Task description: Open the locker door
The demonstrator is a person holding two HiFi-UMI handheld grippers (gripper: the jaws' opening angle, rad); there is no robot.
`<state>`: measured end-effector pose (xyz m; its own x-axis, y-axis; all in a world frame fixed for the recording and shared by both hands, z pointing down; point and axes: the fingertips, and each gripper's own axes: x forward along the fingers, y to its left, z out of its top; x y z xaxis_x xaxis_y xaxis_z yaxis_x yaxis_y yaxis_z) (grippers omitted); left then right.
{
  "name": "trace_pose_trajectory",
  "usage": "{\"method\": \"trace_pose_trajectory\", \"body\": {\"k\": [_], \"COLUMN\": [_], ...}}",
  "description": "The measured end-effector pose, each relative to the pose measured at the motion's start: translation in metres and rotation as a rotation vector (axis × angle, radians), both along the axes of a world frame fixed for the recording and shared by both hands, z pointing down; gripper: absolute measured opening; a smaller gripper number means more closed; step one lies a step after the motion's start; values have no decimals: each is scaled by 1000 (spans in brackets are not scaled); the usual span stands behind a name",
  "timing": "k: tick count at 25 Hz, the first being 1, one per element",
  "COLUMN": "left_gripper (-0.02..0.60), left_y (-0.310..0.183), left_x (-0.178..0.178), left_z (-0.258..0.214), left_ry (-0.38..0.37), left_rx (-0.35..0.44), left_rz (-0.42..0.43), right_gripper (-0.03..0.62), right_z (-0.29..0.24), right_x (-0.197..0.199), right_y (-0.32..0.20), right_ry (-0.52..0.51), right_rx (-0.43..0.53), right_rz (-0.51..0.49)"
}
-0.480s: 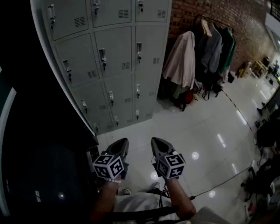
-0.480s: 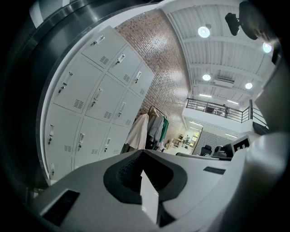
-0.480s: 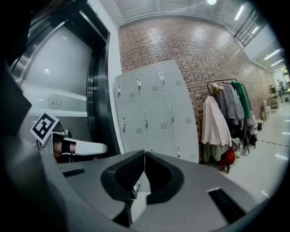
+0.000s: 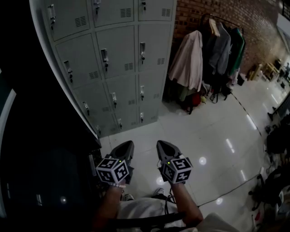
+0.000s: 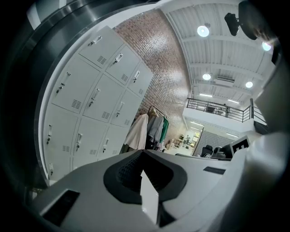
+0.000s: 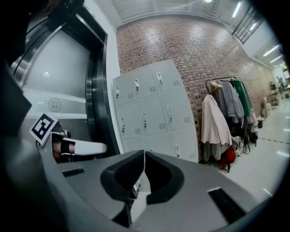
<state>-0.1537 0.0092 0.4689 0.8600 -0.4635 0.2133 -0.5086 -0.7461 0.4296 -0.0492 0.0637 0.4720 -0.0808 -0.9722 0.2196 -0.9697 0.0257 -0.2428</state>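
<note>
Holding two claws low over a glossy white floor (image 4: 213,136), side by side and just apart: left claw (image 4: 127,147) near 7 o'clock of the head view, right claw (image 4: 162,147) near 6 o'clock, both pointing toward 12 o'clock. Left claw pressed together, tips meeting, nothing between them. Right claw likewise pressed together, pinching nothing. Marker cube (image 4: 113,171) riding behind each claw, bare forearms (image 4: 108,204) below at the bottom edge. Well apart from both claws, at 11 o'clock, a grey locker bank (image 4: 88,97), three columns wide, every locker door (image 4: 120,43) in view lying flat and closed, each with a small latch handle on its left side and a vent panel at lower right. At 1 o'clock, just beside the lockers, a clothes rack (image 4: 213,20) hung with a pale coat plus grey and green garments, against a red brick wall (image 4: 190,13). Dark metal frame (image 6: 95,90) at 9 o'clock of the lockers in the right gripper view.
</note>
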Motion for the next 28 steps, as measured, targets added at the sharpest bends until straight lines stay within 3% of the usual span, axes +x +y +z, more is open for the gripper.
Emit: {"method": "trace_pose_trajectory", "body": {"k": [20, 28], "left_gripper": [-9, -9], "left_y": [31, 0], "left_x": [80, 100], "left_z": [-7, -1], "left_ry": [-11, -21], "left_rx": [33, 35], "left_rz": [-57, -64], "right_gripper": [28, 29], "right_z": [-8, 0], "right_x": [70, 95], "right_y": [15, -13], "right_ry": [9, 0], "right_rx": [43, 44], "right_rz": [-102, -98]}}
